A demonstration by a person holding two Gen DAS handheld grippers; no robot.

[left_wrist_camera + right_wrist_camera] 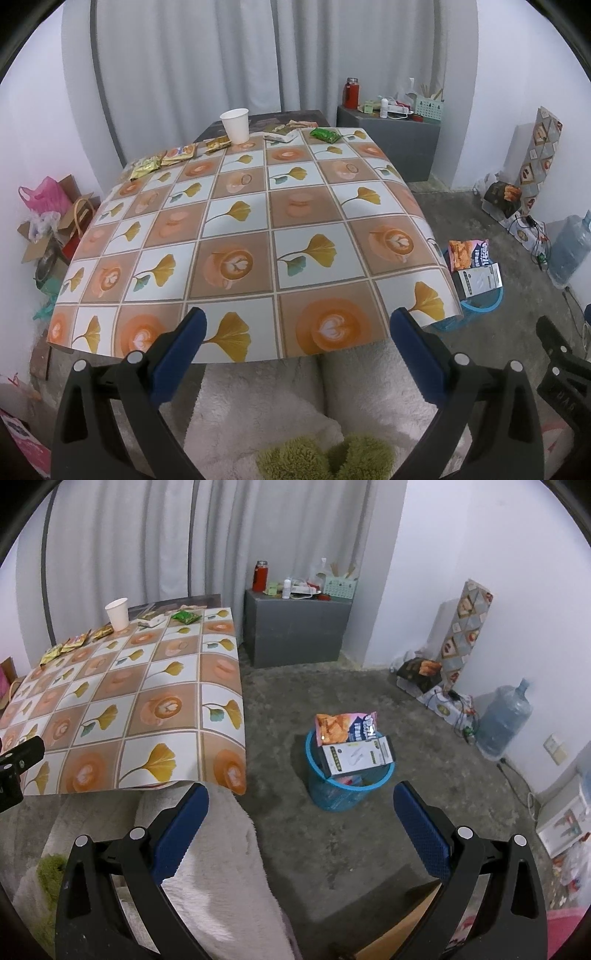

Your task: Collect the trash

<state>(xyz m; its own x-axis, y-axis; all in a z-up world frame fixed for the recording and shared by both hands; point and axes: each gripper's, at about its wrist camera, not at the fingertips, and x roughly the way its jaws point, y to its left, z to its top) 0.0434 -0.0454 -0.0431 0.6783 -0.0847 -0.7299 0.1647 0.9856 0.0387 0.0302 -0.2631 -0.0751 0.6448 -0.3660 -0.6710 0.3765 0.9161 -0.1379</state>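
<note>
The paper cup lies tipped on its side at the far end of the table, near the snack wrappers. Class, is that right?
Not quite: the paper cup stands upright, mouth up, as the left wrist view shows. It is at the far end of the table, near the snack wrappers.

Both views are evenly lit by soft, cool indoor light, bright on the white walls (461, 535) and curtain (184, 55). Shadows are faint: soft patches fall on the desk (258, 206) and the floor (369, 878). Fisheye distortion bows straight edges, and dark vignettes fill all 4 corners. Focus is slightly soft throughout.
</note>
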